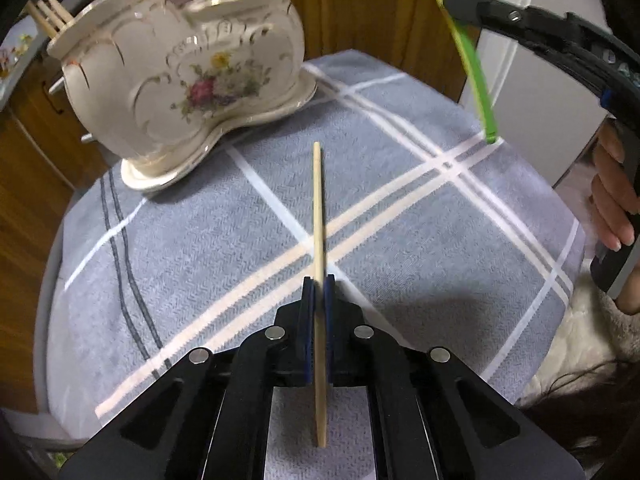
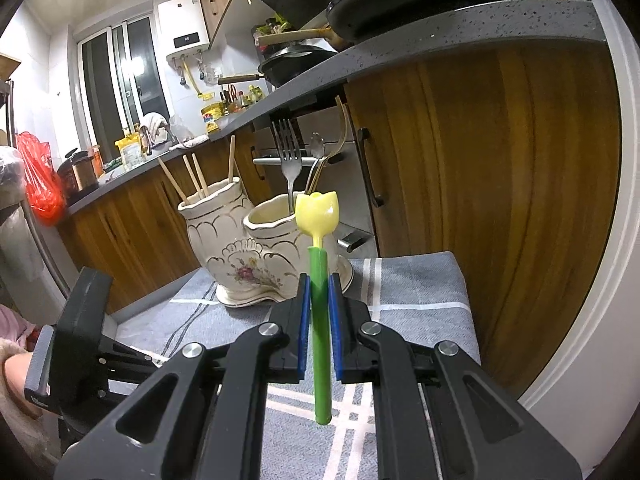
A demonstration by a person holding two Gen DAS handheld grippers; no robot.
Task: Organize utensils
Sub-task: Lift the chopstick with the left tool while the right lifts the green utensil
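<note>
My left gripper (image 1: 319, 280) is shut on a wooden chopstick (image 1: 317, 208) that points forward above the grey checked cloth (image 1: 400, 208). My right gripper (image 2: 319, 280) is shut on a green-handled spoon with a yellow tulip-shaped head (image 2: 318, 212), held upright; it also shows in the left wrist view (image 1: 476, 84) at upper right. A cream floral two-compartment ceramic holder (image 1: 180, 76) (image 2: 240, 248) stands at the cloth's far side. One compartment holds several wooden chopsticks (image 2: 196, 178), the other a metal fork (image 2: 289, 156) and other utensils.
Wooden cabinets (image 2: 500, 180) under a dark countertop (image 2: 400, 52) rise right behind the holder. A white appliance door (image 1: 532, 80) stands to the right of the cloth. The left gripper's body (image 2: 80, 344) is at the lower left of the right wrist view.
</note>
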